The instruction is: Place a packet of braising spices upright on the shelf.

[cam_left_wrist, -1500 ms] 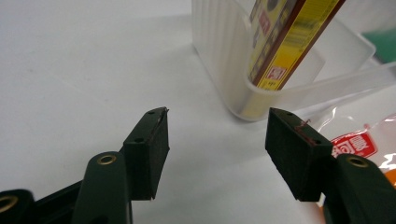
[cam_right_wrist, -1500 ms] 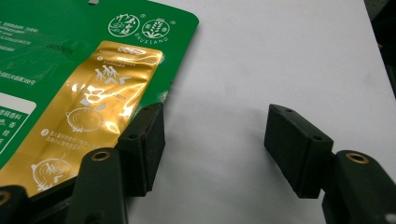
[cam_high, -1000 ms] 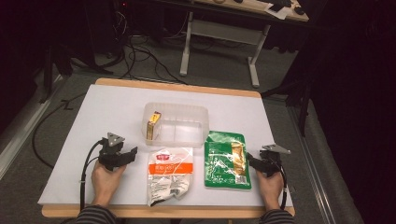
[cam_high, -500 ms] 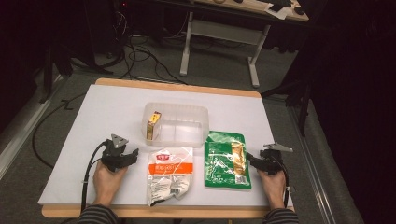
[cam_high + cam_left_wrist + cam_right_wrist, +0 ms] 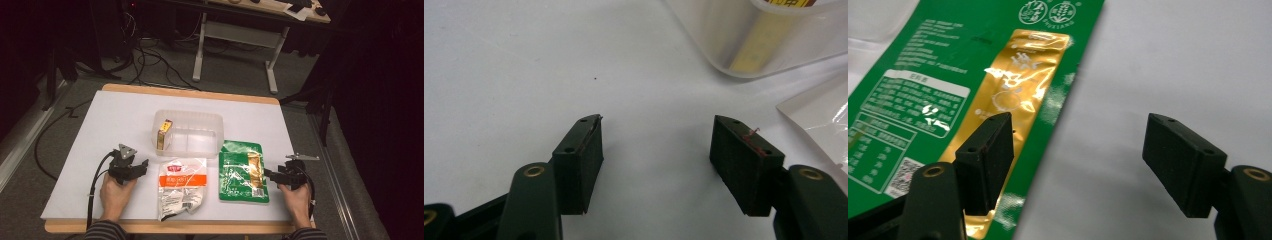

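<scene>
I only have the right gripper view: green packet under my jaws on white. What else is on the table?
Observer: A clear plastic tub sits behind the green packet, with a small yellow box standing at its left end.
Operator: Anything beside the packet?
Observer: A white and orange pouch lies just left of it, apart.
Operator: Where is the other gripper?
Observer: The left gripper rests left of that pouch, jaws open and empty.
Operator: And mine, from above?
Observer: The right gripper is at the packet's right edge; its jaws have just been opening, one over the packet, nothing pinched.

Gripper [image 5: 1078, 160] agape over green packet [image 5: 948, 95]
</scene>
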{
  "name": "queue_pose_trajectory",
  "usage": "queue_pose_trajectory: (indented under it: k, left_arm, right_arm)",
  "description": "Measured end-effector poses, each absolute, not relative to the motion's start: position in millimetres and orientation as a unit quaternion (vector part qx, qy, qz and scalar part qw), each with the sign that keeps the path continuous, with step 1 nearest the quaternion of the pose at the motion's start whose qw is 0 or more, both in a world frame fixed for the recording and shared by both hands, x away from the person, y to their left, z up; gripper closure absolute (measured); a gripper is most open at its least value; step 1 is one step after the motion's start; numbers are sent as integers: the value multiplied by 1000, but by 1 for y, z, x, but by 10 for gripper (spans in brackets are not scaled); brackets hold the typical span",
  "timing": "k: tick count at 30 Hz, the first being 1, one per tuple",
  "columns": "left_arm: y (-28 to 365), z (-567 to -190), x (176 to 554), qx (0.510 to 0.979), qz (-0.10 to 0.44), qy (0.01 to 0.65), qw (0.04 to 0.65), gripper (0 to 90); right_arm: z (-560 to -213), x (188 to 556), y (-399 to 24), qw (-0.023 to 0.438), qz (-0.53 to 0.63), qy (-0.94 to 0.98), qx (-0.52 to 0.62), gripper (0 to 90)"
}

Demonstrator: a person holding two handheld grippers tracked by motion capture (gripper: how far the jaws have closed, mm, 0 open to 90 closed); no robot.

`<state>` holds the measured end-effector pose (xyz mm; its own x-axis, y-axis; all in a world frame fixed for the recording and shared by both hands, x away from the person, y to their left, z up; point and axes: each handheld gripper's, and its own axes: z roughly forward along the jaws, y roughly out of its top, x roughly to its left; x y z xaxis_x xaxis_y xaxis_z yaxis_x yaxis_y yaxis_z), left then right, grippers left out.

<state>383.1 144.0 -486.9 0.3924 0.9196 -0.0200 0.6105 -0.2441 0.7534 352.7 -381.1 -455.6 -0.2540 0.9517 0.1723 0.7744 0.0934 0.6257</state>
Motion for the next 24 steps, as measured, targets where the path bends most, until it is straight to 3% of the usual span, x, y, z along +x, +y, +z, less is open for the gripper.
queue_pose_trajectory:
  k: [24]
  left_arm:
    - [144,-487,383,757,222,505,350,385]
  right_arm:
    - [-455,393,-368,15,315,704,636,299]
